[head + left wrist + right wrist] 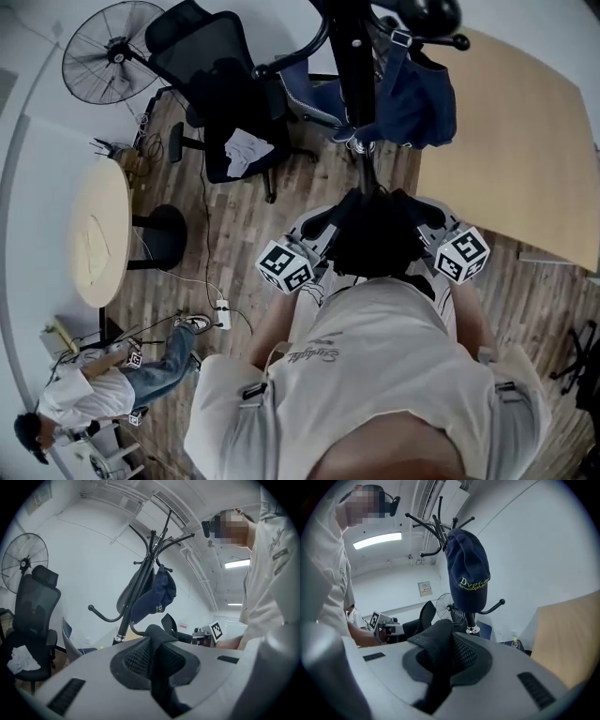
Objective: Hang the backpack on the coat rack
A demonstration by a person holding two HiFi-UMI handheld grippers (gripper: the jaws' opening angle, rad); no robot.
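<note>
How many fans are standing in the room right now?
1: a pedestal fan near the wall, beside the black office chair. Others may be out of view.

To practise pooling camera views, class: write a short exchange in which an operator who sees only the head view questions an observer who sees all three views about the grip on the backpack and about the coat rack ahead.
Operator: From above, the backpack covers the jaws. Has the left gripper got hold of anything?
Observer: Yes. In the left gripper view its jaws are shut on a black backpack strap that stands up between the pads.
Operator: What hangs on the coat rack? I see only dark blue cloth.
Observer: The right gripper view shows a navy cap with yellow-green lettering.
</note>
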